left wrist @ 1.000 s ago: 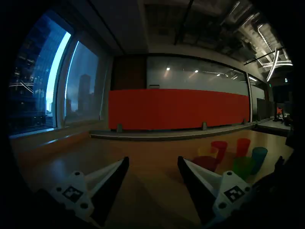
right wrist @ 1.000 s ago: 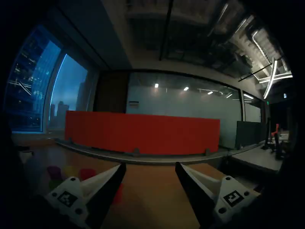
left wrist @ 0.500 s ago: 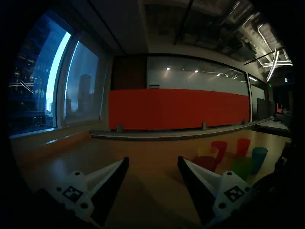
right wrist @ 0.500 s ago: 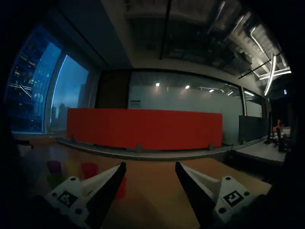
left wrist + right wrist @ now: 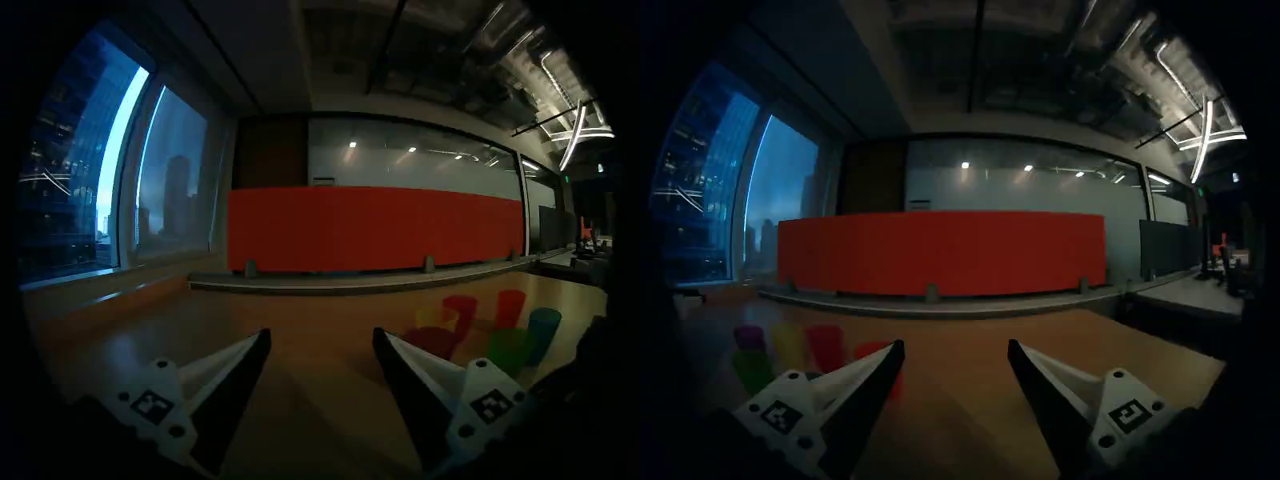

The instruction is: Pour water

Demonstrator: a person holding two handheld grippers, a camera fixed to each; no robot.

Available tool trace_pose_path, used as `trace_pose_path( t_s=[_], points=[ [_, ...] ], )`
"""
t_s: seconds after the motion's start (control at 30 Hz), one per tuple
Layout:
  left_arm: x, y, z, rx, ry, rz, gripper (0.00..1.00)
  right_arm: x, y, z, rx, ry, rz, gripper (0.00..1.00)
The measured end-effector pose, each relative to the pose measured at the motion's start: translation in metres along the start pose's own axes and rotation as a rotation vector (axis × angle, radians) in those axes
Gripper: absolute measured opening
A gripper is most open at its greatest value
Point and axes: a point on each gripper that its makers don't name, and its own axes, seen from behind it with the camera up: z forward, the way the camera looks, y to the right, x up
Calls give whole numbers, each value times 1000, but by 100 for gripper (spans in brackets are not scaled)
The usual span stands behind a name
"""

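Observation:
Several coloured plastic cups stand in a cluster on the wooden table [image 5: 320, 320]. In the left gripper view they sit at the right: a red cup [image 5: 461, 314], an orange-red cup [image 5: 510, 308], a teal cup [image 5: 543, 334], a green cup [image 5: 510, 351], a yellow cup [image 5: 436, 318] and a dark red cup [image 5: 432, 342]. My left gripper [image 5: 320, 348] is open, with nothing between its fingers. In the right gripper view the cups sit at the left: a purple cup [image 5: 750, 338], a yellow cup [image 5: 788, 342], a red cup [image 5: 826, 346]. My right gripper [image 5: 954, 358] is open over bare table.
A long red partition [image 5: 376, 226] runs along the far edge of the table. Big windows [image 5: 96, 184] with a dusk skyline are on the left. A second desk [image 5: 1192, 292] with dark items stands to the right. The room is dim.
The right gripper's view has tilted down and swung a little left, so more table and cups show. The left gripper has hardly moved.

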Motion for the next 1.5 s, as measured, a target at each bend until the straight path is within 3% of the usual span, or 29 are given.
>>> trace_pose_path(
  t_s=[1.5],
  points=[
    [-1,0,-1,0,0,0,94,-16,9,5,-4,-37,-12,100]
  ],
)
